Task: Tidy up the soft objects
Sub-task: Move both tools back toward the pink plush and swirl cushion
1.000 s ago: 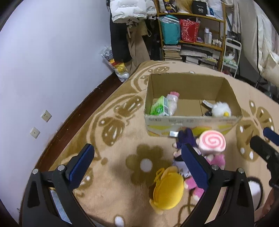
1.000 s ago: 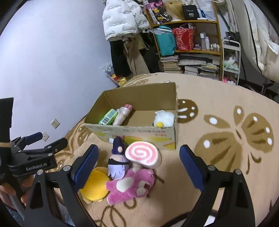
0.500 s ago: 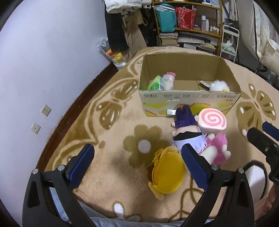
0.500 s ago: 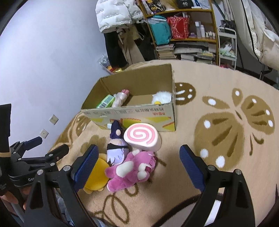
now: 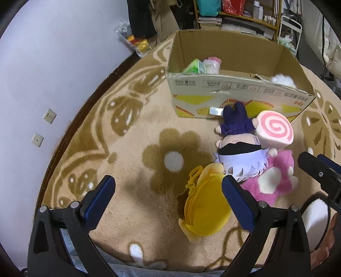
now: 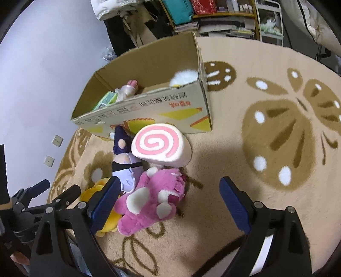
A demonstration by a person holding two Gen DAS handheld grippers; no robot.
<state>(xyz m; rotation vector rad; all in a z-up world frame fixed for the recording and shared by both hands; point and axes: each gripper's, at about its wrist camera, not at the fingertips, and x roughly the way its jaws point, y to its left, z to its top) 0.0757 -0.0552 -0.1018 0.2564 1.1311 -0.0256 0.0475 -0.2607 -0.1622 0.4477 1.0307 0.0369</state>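
An open cardboard box [image 5: 234, 93] [image 6: 149, 106] stands on the carpet and holds a green carton [image 5: 194, 67], a pink-capped bag [image 5: 211, 65] and a white fluffy toy [image 5: 282, 80]. In front of it lie a pink swirl roll cushion [image 5: 273, 131] [image 6: 159, 147], a purple-haired doll [image 5: 240, 147] [image 6: 125, 162], a pink plush [image 5: 270, 181] [image 6: 153, 200] and a yellow plush [image 5: 204, 208] [image 6: 106, 219]. My left gripper [image 5: 168, 200] is open and empty above the yellow plush. My right gripper [image 6: 169, 202] is open and empty over the pink plush.
A beige carpet with brown flower patterns [image 5: 172, 149] covers the floor. A lilac wall with sockets [image 5: 49, 116] runs along the left. Shelves with books and bags [image 6: 213, 17] and hanging coats [image 6: 127, 25] stand behind the box.
Both grippers have moved lower and closer to the plush pile. The toys and box look larger. Both stay open and empty.
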